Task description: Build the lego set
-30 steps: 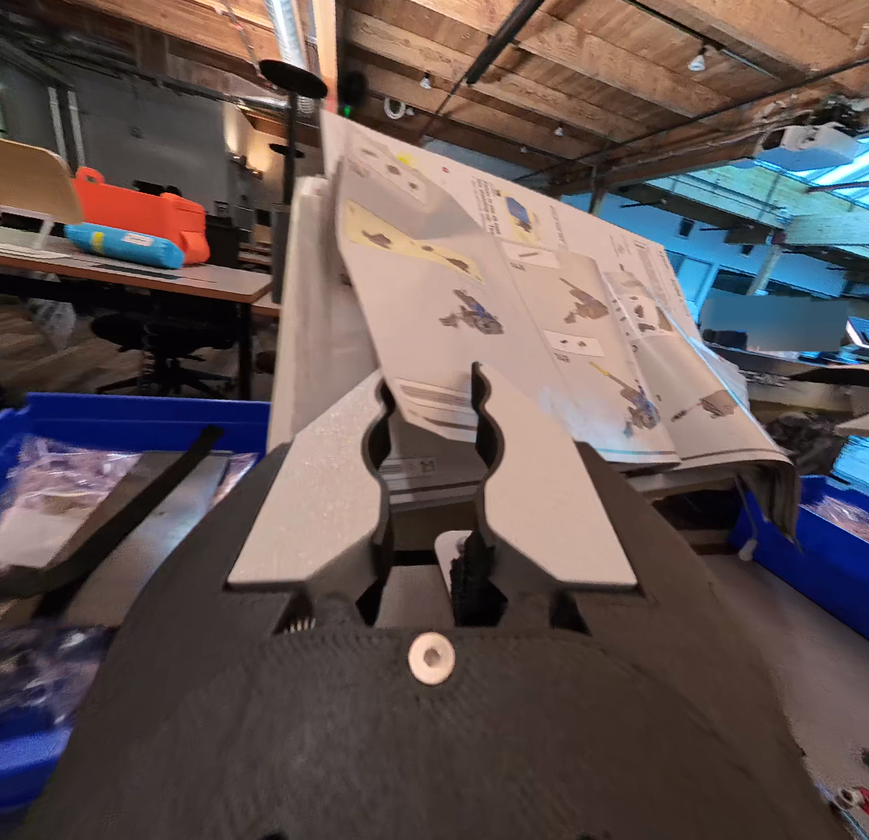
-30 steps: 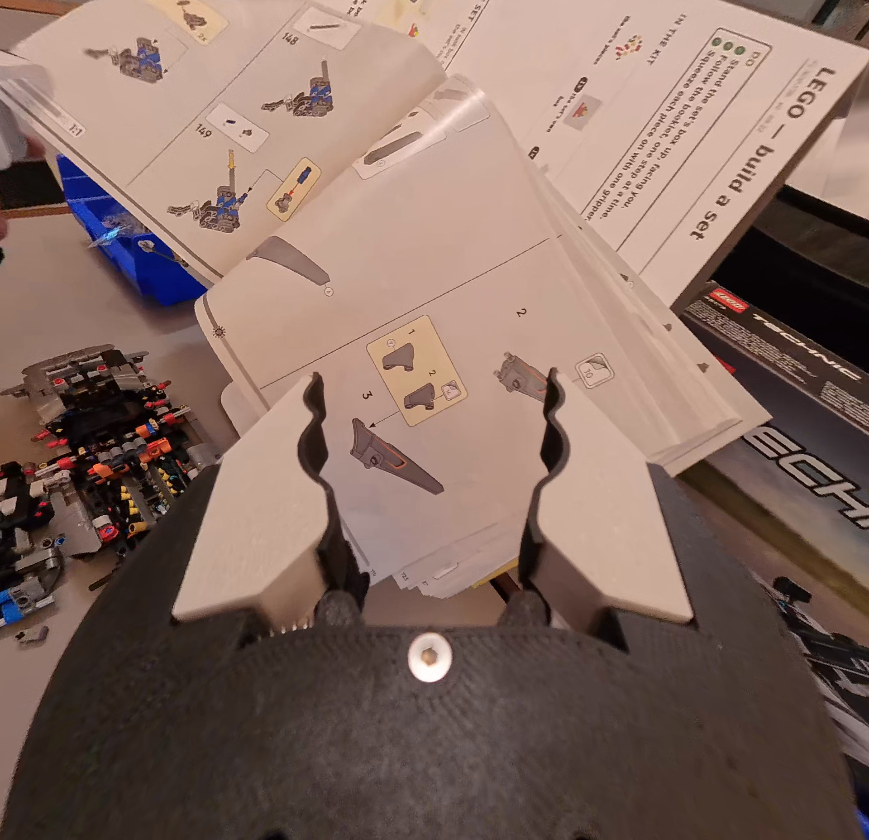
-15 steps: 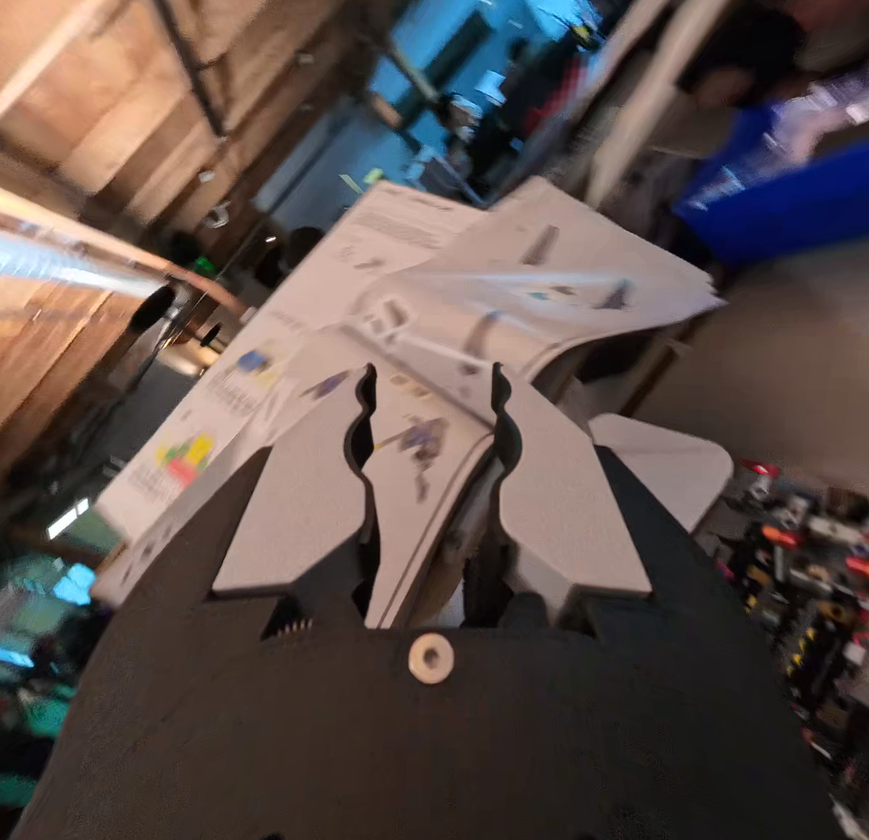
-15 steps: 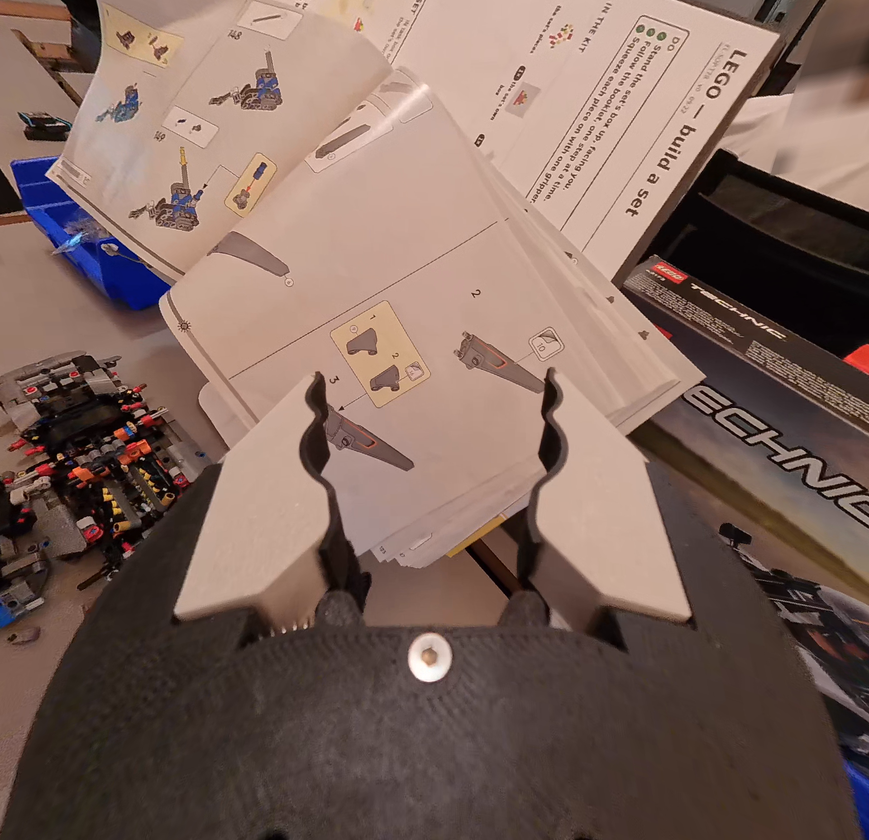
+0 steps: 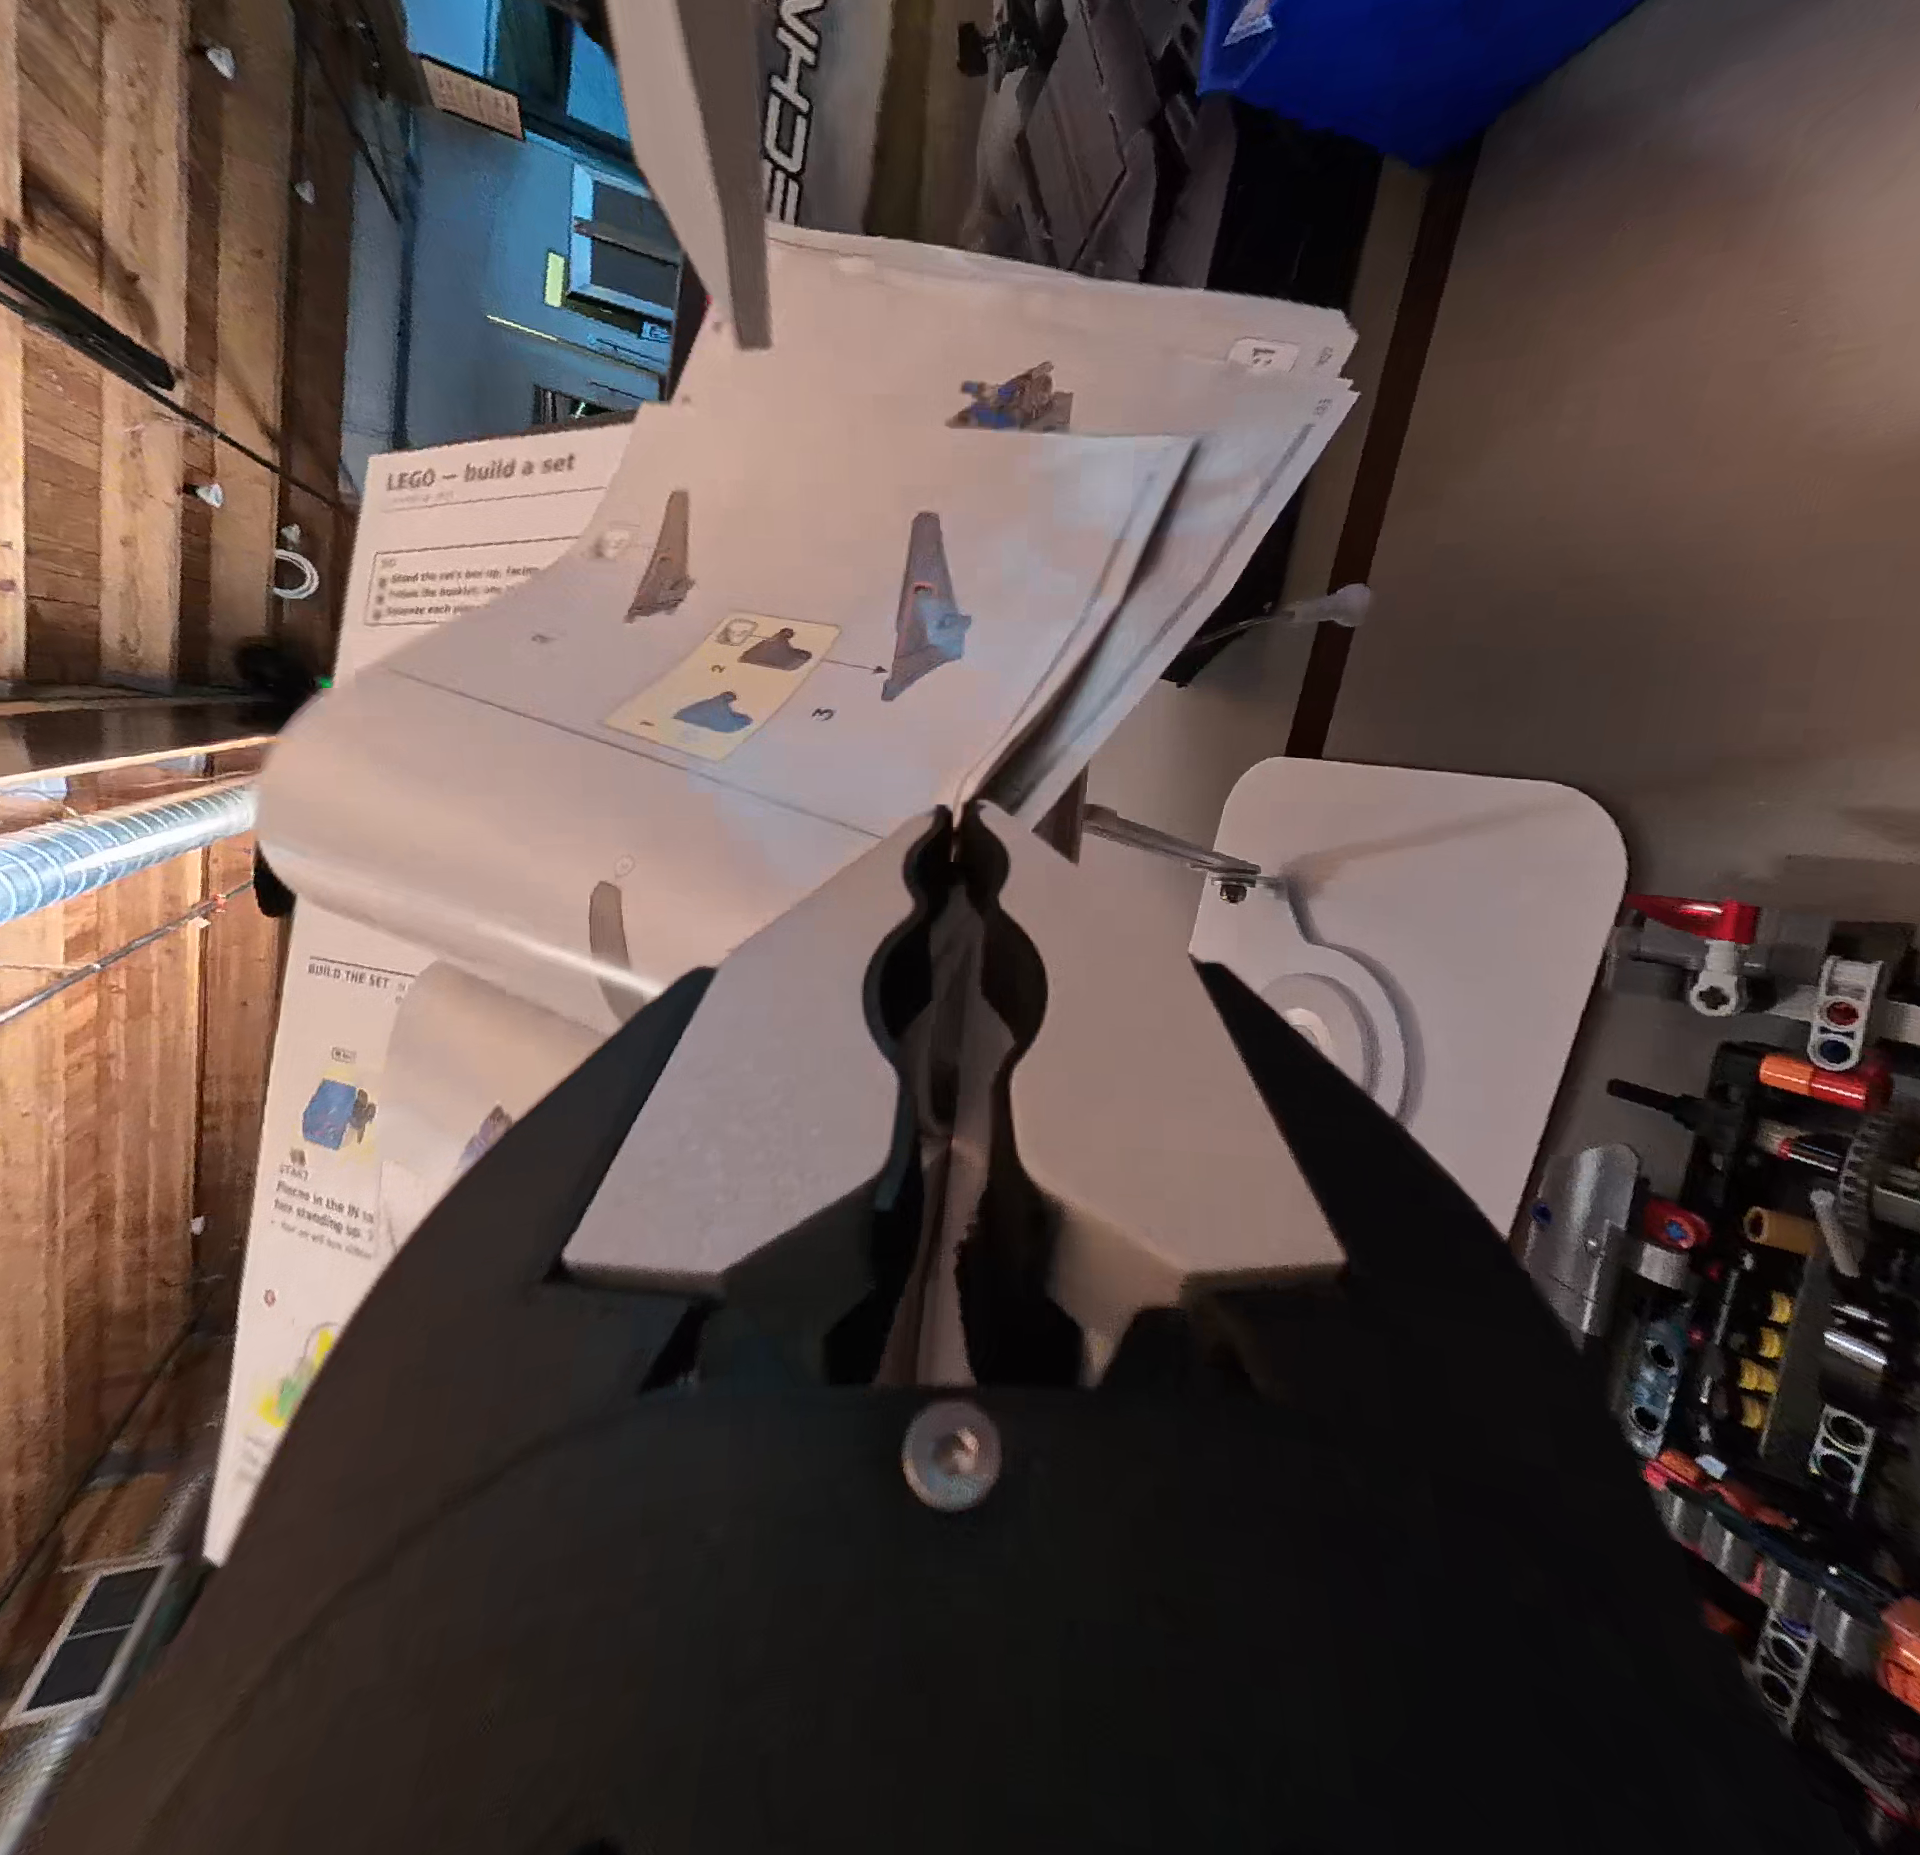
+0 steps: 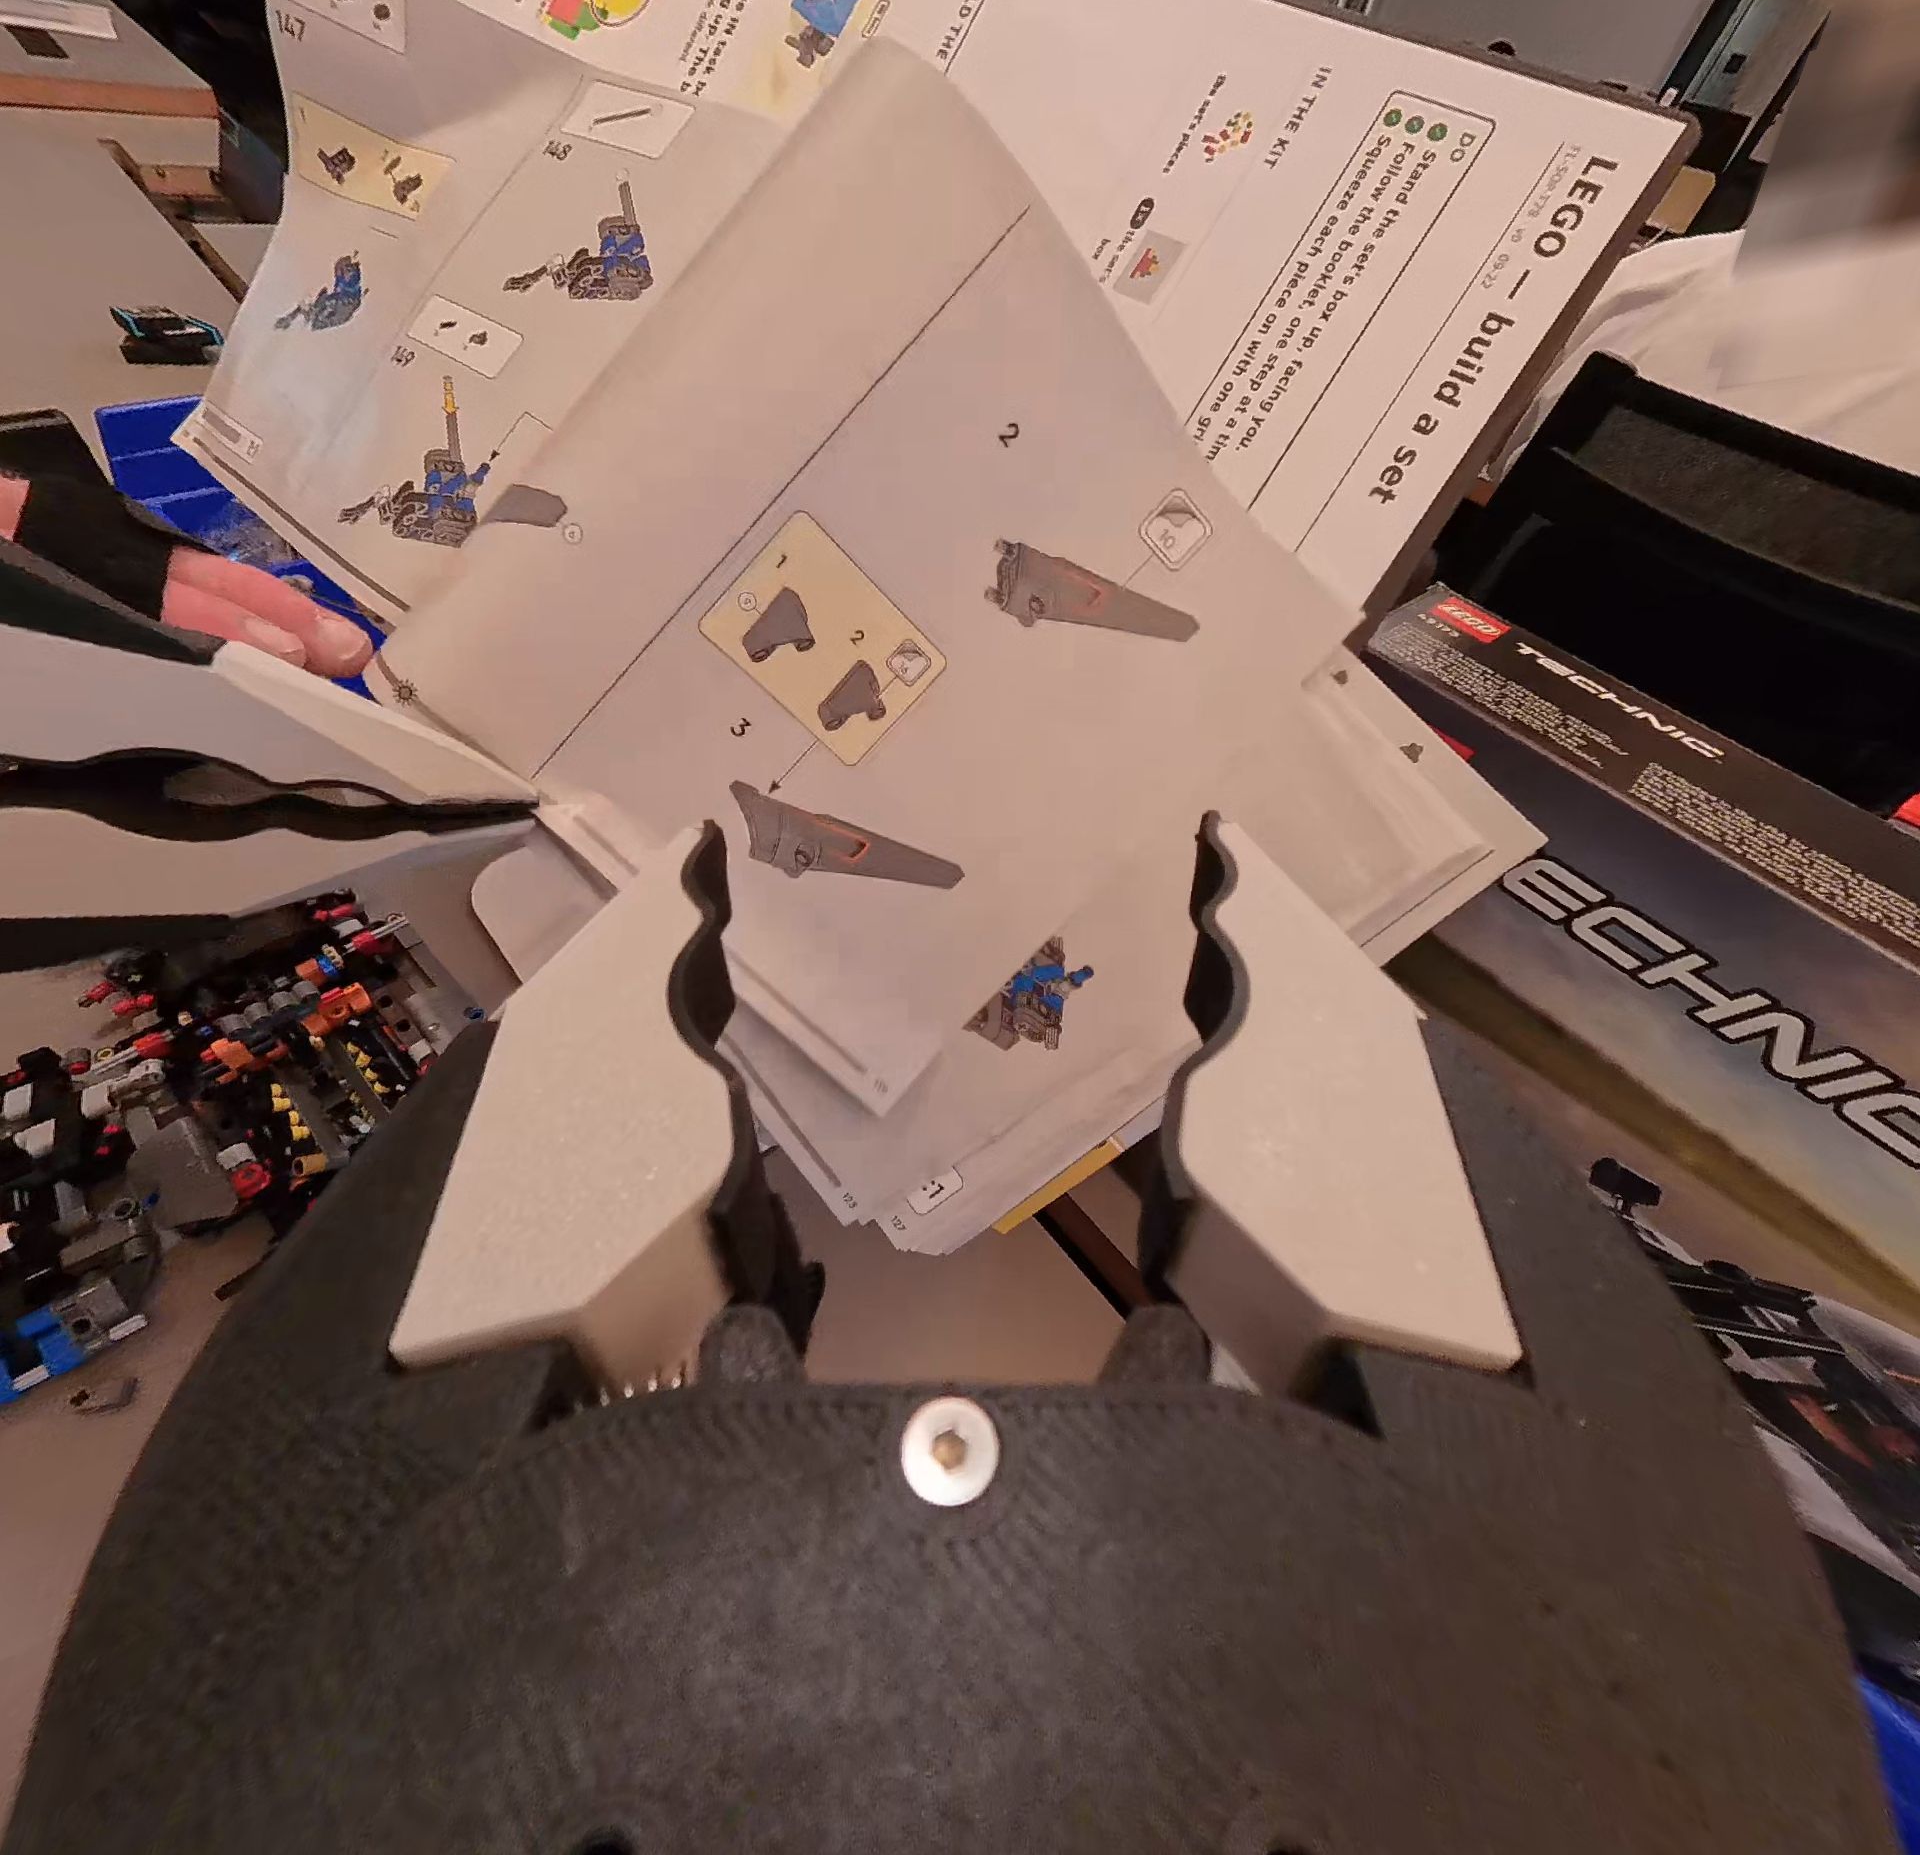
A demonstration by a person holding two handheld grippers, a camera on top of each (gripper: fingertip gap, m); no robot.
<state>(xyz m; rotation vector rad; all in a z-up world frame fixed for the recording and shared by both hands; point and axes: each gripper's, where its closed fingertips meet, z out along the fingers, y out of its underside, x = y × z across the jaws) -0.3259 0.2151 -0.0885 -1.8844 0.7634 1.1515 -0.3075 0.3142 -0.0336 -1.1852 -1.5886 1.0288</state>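
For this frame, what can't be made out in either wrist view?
- Left wrist view: the booklet page pinched in the left tongs is hidden between the fingers, so how much paper is held is unclear.
- Left wrist view: the partly built model is cut off by the right edge.
- Right wrist view: the booklet covers the lower part of the printed sheet behind it.
- Right wrist view: the set's box runs off the right edge.

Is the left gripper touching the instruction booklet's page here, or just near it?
Touching. In the left wrist view the left gripper is closed on a page of the instruction booklet, the sheet running between its fingers.
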